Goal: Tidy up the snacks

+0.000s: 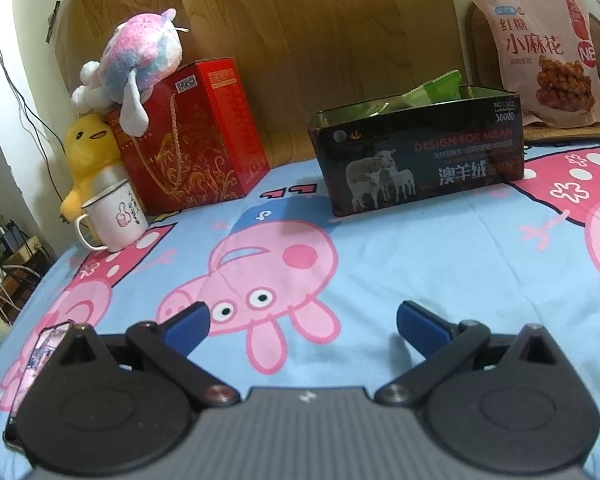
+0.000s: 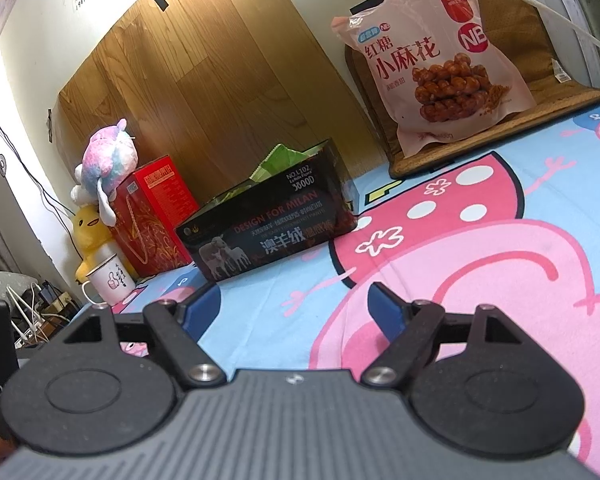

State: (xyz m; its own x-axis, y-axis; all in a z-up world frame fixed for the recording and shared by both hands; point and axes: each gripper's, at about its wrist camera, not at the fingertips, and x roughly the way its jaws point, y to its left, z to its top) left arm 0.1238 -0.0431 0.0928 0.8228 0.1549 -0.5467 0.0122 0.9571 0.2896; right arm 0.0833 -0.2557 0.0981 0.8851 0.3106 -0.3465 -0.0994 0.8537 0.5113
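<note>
A black open box (image 1: 416,160) printed with sheep stands on the cartoon-pig sheet, with green snack packets (image 1: 440,88) sticking out of its top. It also shows in the right wrist view (image 2: 268,232), with the green packets (image 2: 280,160) above its rim. A large pink snack bag (image 1: 548,52) leans upright at the back right, and shows in the right wrist view (image 2: 432,60). My left gripper (image 1: 302,320) is open and empty, low over the sheet, well short of the box. My right gripper (image 2: 294,300) is open and empty, in front of the box.
A red gift box (image 1: 192,136) with a pastel plush toy (image 1: 140,64) on it stands at the back left, beside a yellow duck plush (image 1: 86,152) and a white mug (image 1: 114,216). A wooden board (image 1: 300,40) backs the bed. The bed's left edge drops to cables.
</note>
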